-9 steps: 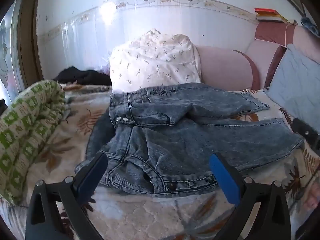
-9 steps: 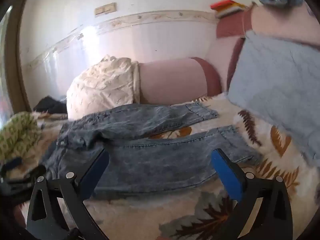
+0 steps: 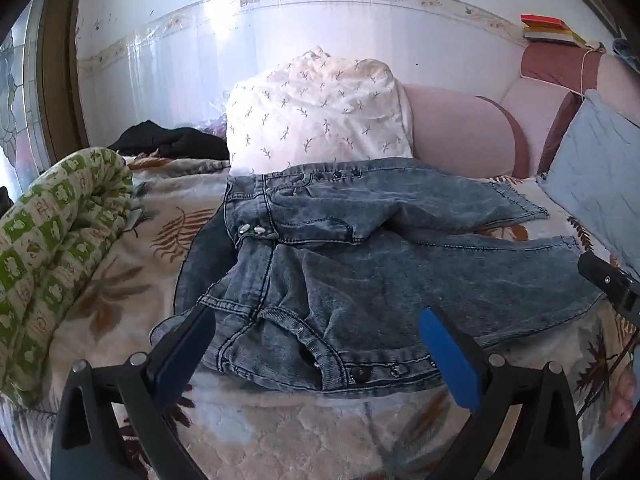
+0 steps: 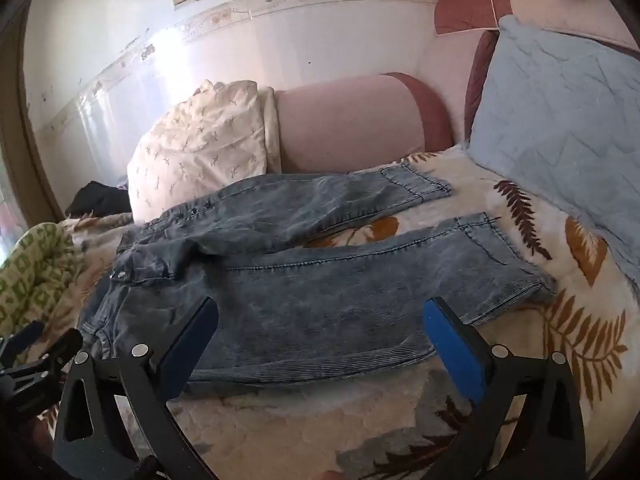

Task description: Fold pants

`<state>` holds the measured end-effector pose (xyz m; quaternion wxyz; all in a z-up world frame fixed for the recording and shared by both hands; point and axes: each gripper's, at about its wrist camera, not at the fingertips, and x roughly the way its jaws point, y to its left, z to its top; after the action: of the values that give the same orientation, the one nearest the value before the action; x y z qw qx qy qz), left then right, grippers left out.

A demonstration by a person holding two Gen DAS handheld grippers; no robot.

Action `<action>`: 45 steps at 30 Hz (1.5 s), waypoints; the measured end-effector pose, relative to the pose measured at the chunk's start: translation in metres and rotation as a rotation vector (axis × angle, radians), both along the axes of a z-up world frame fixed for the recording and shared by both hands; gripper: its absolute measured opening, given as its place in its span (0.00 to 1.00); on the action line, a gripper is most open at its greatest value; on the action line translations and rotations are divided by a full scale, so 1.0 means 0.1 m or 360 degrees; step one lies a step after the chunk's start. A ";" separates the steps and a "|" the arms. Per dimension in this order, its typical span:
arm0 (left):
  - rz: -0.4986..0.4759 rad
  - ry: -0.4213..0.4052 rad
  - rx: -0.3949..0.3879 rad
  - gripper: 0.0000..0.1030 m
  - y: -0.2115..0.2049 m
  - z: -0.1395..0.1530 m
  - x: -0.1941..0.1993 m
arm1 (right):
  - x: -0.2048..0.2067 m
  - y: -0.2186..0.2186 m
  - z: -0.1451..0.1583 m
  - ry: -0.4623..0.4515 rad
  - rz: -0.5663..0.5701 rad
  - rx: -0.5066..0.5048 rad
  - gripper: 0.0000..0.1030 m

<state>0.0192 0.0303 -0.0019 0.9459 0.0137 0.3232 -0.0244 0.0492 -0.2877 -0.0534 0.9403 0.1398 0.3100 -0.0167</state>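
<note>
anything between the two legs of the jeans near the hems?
Nothing lies there: between the two legs of the grey-blue denim jeans, only the cream leaf-patterned bedspread shows bare, clearest in the right wrist view.

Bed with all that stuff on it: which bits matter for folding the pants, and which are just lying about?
For the job:
jeans
left claw, open
right claw, open

Lying about:
white pillow
green patterned blanket
blue quilted cushion
black garment
books

Right hand-held gripper [image 4: 320, 340] tilted higher; jeans [image 4: 304, 280] sit lower in its view.
</note>
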 end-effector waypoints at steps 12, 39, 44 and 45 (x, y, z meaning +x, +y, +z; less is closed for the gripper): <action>0.0055 0.0009 0.0056 1.00 -0.05 -0.12 -0.03 | -0.26 0.32 0.00 -0.0033 0.0148 -0.0032 1.00; 0.0085 -0.0006 0.0080 1.00 -0.03 -0.09 -0.05 | -0.27 0.39 0.01 -0.0030 0.0199 -0.0019 1.00; 0.0090 -0.0005 0.0087 1.00 -0.02 -0.09 -0.05 | -0.27 0.39 0.01 -0.0031 0.0203 -0.0019 1.00; 0.0091 -0.0004 0.0086 1.00 -0.01 -0.09 -0.04 | -0.27 0.39 0.00 -0.0032 0.0203 -0.0020 1.00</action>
<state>0.0150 0.0292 -0.0111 0.9459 0.0301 0.3230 0.0114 0.0222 -0.2483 -0.0529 0.9433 0.1139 0.3088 0.0428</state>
